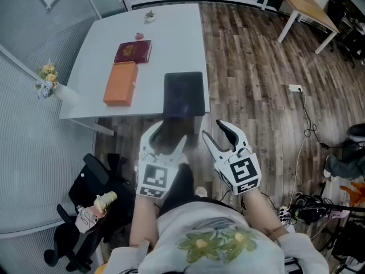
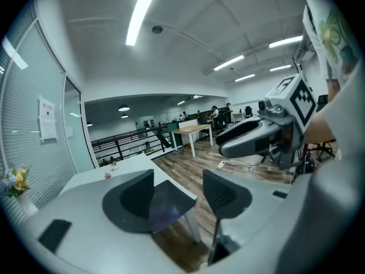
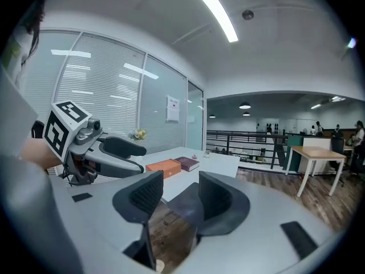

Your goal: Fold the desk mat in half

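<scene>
The desk mat lies flat at the near right corner of the white bench, dark and slightly glossy, with its near edge at or very close to the bench lip. I read it as thin, light and limp: it should bend without effort but sag and drag if lifted from one point only. The sheen suggests a smooth face that could slip from a shallow pinch. My best hold is the two near corners, one per claw, where the lip should let a lower jaw get under the sheet.

The left claw and the right claw both hang just short of that near edge, jaws spread wide with nothing clamped; each gripper view shows only the mat beyond the gap.

An orange box and a maroon book sit to the mat's left, apart from it, so the fold has room.
</scene>
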A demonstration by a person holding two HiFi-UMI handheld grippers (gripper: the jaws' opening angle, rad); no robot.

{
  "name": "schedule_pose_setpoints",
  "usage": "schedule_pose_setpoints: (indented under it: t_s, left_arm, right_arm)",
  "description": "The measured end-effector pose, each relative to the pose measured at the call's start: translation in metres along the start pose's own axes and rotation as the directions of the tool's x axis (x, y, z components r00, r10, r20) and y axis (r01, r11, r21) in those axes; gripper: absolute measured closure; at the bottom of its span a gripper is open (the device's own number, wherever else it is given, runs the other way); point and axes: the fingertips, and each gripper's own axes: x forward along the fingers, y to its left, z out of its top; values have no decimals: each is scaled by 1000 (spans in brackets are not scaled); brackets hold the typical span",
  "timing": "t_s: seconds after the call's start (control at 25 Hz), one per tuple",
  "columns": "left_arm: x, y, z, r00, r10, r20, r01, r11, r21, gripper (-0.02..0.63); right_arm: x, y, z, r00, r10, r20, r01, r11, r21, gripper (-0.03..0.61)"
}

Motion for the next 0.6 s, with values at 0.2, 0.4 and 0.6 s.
schedule_pose_setpoints:
  t_s: [0.2,0.4,0.6]
  left_arm:
    - [24,17,-21,996,-9,-86,10,1000,6,365]
    - [43,28,-46,987,-24,-160,25,1000,6,365]
    - [64,38,-71,972,-42,-231,58,996,61,365]
  right_arm:
    - [25,-12,-17,998,16,-65,-15,1000,7,390]
    - [47,-19,-31,992,34,-120,-34,999,1,390]
    - [76,-21,-51,979,47,-200,-57,997,-43,390]
